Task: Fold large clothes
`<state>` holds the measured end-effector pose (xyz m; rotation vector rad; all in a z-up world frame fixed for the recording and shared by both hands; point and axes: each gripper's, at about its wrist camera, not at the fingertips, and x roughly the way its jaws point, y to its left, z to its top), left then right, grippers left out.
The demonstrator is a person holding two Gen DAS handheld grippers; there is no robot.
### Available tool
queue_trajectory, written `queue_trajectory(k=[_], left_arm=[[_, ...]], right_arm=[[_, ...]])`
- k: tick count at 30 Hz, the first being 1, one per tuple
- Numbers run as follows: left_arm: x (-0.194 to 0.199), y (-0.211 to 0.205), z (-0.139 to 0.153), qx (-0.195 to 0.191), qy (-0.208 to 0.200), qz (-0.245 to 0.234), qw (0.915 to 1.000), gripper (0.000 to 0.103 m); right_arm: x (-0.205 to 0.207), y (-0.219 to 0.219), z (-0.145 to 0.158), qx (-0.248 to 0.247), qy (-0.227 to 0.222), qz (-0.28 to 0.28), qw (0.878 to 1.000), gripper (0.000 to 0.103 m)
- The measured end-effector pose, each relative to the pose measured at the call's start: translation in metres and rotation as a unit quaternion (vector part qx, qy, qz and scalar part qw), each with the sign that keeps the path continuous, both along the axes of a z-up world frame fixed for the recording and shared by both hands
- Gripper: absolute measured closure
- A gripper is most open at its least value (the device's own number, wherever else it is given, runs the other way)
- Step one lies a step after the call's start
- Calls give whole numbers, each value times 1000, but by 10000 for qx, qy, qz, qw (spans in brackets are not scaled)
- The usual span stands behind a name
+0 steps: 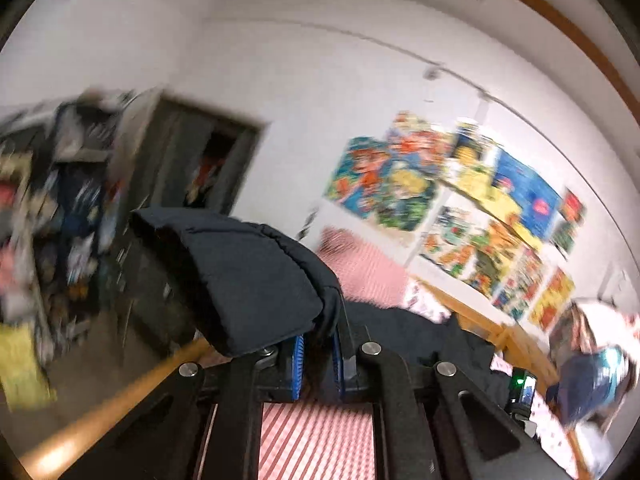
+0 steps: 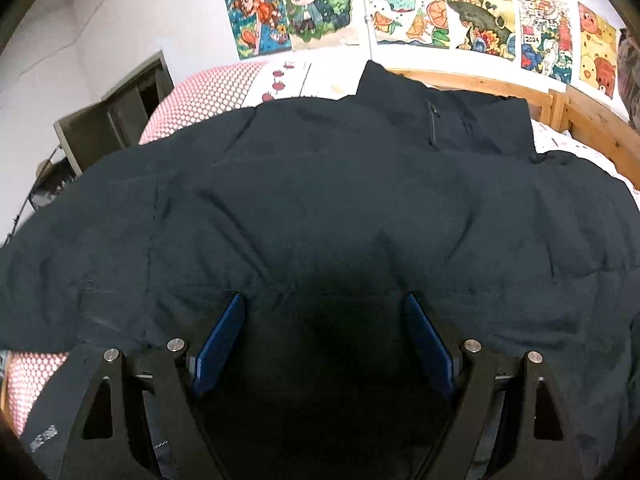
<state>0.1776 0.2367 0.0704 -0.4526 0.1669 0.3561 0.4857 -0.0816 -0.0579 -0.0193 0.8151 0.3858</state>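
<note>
our left gripper (image 1: pixel 317 354) has its blue pads (image 1: pixel 297 364) drawn close together, pinching a padded fold of the dark navy jacket (image 1: pixel 248 276), which bulges up and over the left finger above the pink patterned bedding (image 1: pixel 316 436). our right gripper (image 2: pixel 324 344) hangs over the jacket (image 2: pixel 320 184) spread flat across the bed, its jaws wide apart, blue pads (image 2: pixel 222 344) either side of a shadowed patch of cloth; whether they touch it we cannot tell. colourful posters (image 2: pixel 400 8) line the wall behind.
</note>
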Motion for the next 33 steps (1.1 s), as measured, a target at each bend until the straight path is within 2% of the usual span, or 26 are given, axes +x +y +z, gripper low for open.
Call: queue_trajectory(k=[3,4,7,10,13,18,22,24,29,33], left_arm=[[21,-17,48,737,-118,-451,9962,93],[31,-28,71,1067,-183,-673,9918,93],[55,-67,115,1657,-317,-1129,9792,93],[75,-109,139,2019,-428,-1547,9662,93],[95,-161,142,2388,-321,-1938,9510,93],[133,-239,115,2507,2,-2791,9270,94],[159,-290,75,2561,359,-3433,9029,95],[174,-312,54,2470,587,-3688,8942,95],[212,-342,-6,2063,1290,-4101,8790,96],[241,-357,-52,1858,1833,-4166,8708,96]], right_arm=[[-3,-3,8,49,-28,37,10000,25],[-7,-7,14,94,-68,64,9999,25],[-19,-26,33,180,-203,121,9996,25],[-34,-55,55,215,-399,133,9989,25],[-47,-90,71,283,-509,36,9983,25],[-63,-149,82,428,-578,-196,9972,25],[-69,-195,81,489,-584,-432,9962,25],[-70,-213,78,538,-555,-549,9955,25],[-62,-259,59,891,-391,-792,9921,25],[-49,-279,37,1576,-190,-801,9841,25]])
